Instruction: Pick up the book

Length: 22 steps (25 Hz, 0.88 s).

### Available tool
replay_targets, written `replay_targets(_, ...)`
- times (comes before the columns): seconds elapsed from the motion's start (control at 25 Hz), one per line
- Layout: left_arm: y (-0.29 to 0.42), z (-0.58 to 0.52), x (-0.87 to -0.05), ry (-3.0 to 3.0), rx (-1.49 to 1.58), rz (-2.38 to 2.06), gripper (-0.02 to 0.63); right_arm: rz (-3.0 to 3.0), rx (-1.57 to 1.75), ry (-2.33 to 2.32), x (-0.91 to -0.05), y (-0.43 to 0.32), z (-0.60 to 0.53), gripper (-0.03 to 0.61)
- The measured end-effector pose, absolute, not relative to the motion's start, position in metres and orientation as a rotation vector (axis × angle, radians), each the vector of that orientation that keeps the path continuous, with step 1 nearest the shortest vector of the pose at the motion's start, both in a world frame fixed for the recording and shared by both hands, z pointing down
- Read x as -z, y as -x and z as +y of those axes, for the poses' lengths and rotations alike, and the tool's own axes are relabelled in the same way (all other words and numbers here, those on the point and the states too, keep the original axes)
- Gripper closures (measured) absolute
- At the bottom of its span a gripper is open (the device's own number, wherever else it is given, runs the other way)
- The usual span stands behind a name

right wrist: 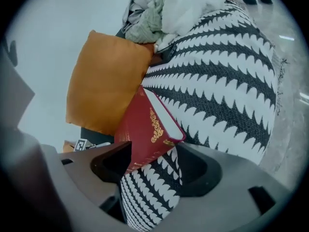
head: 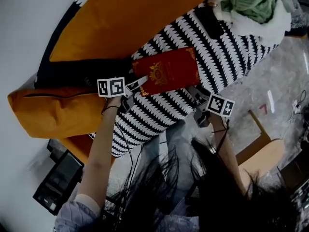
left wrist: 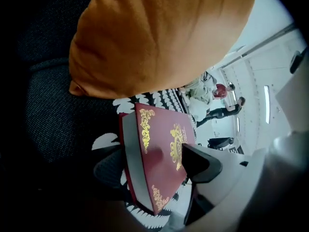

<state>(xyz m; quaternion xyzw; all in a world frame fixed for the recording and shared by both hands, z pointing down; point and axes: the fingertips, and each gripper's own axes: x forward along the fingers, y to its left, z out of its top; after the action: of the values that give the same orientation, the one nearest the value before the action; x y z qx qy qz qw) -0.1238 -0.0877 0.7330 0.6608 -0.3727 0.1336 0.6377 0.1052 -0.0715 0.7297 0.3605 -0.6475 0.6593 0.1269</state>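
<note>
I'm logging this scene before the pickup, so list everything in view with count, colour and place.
Red hardcover book with gold ornament: one, red, lying on the striped throw.
Black-and-white striped fabric throw: one, spread under the book.
Orange fabric cushions: two, orange, one behind the book, one at the left.
Green knitted cloth: one, green, heaped at the throw's far end.
White fleecy cloth: one, white, beside the green cloth.
Black device: one, black, floor, lower left.
Left gripper: one, open, astride the book.
Right gripper: one, open, book's corner between its jaws.
</note>
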Motion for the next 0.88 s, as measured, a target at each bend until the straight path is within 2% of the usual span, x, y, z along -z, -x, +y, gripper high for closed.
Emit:
replay_targets(0.4,0.121,-0.093,-0.758,-1.410,-0.218,-0.887,0.256,-1.798,-2.072,-1.140,-0.746,-0.112,-0.072,0.288)
replay_targets(0.88,0.121,-0.095,-0.759,-1.416,-0.325,-0.940,0.265,-1.780,-2.147,-1.232,-0.749,-0.102,-0.093,0.290)
